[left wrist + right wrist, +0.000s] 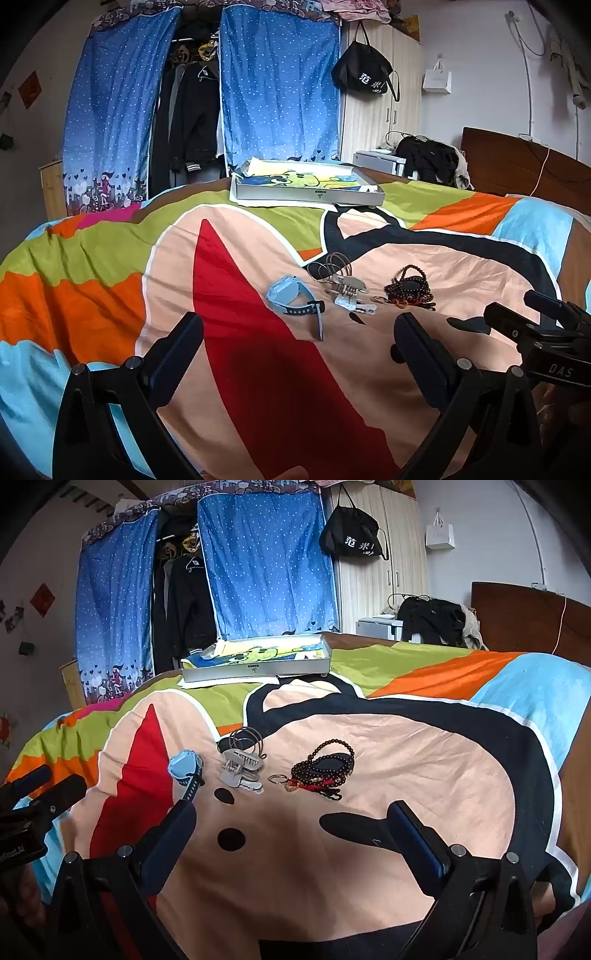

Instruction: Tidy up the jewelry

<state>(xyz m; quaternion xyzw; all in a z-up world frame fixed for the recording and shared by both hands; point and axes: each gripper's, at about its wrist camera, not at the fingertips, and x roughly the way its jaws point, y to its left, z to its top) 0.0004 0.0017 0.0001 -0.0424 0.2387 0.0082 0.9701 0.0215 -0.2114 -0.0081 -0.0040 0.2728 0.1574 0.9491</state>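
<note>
On the colourful bedspread lie a light blue watch [295,301] [186,770], a grey hair claw clip [347,290] [242,766] with thin wire bangles [328,267] [245,740] behind it, and dark bead bracelets with a red tassel [408,288] [325,770] beside a small key ring [277,778]. A shallow grey box [306,190] [255,668] with a cartoon lining stands farther back. My left gripper [299,336] is open and empty, just short of the watch. My right gripper [291,823] is open and empty, just short of the beads.
Behind the bed stands a blue dotted fabric wardrobe [273,88] with dark clothes. A black bag [364,72] hangs on a white cupboard. A wooden headboard [517,170] is at the right. The right gripper shows at the edge of the left wrist view [546,321].
</note>
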